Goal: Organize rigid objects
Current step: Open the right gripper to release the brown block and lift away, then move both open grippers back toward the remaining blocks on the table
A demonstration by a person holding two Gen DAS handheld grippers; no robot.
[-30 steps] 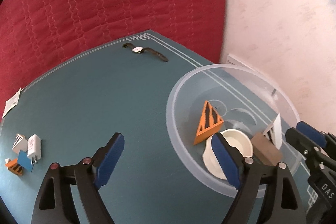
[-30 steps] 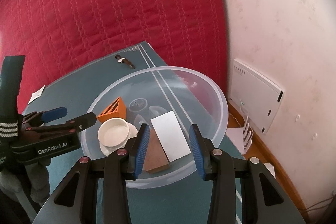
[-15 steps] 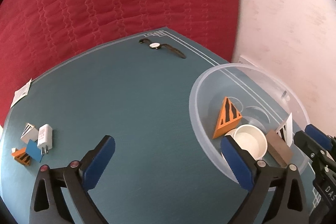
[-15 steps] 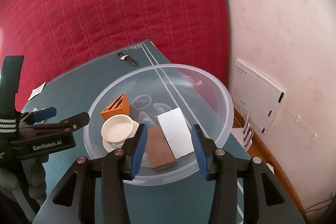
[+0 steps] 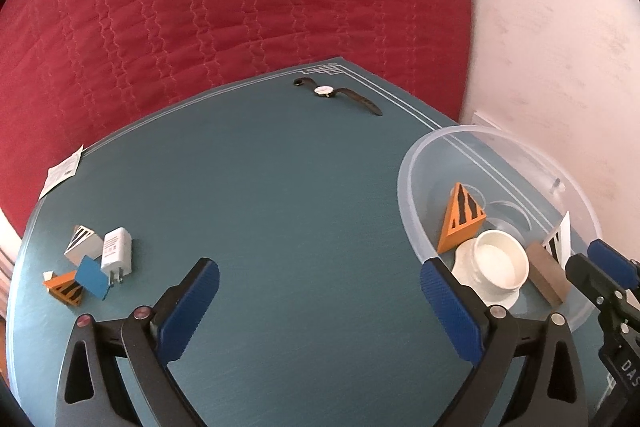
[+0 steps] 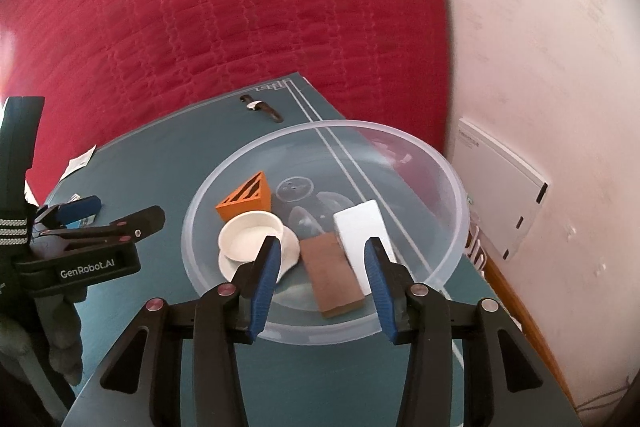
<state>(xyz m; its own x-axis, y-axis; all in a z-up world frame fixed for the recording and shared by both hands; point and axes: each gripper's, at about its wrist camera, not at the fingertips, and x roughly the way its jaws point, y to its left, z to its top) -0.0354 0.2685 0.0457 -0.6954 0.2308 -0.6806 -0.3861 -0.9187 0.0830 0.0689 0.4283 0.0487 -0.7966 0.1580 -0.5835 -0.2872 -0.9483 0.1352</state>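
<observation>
**Inspector:** Start at the left gripper (image 5: pixel 320 297).

**Assistant:** Its blue-padded jaws stand spread wide with nothing between them, only bare teal table mat (image 5: pixel 280 207) below. It is angled downward over the mat, its right finger (image 5: pixel 450 311) overlapping the near rim of the clear round plastic bowl (image 5: pixel 408 211) in its own view.

**Inspector:** And the right gripper (image 6: pixel 322 273)?

**Assistant:** Jaws partly apart, gripping nothing. It tilts down at the bowl's near edge, with the brown rectangular block (image 6: pixel 332 273) seen through the gap (lying on the bowl floor, not touched by the pads).

**Inspector:** Bowl contents?

**Assistant:** An orange triangular block with black slots (image 6: pixel 246 201), a cream round cup on a saucer (image 6: pixel 252 237), the brown block, and a white rectangular block (image 6: pixel 364 231) leaning beside it.

**Inspector:** What lies outside the bowl?

**Assistant:** Far left on the mat, a cluster: a white wall charger (image 5: pixel 116 251), a white striped block (image 5: pixel 82 243), a blue flat piece (image 5: pixel 92 281) and a small orange striped block (image 5: pixel 64 289). A dark-strapped wristwatch (image 5: pixel 332 93) lies near the far corner, and a paper slip (image 5: pixel 62 175) at the left edge.
</observation>
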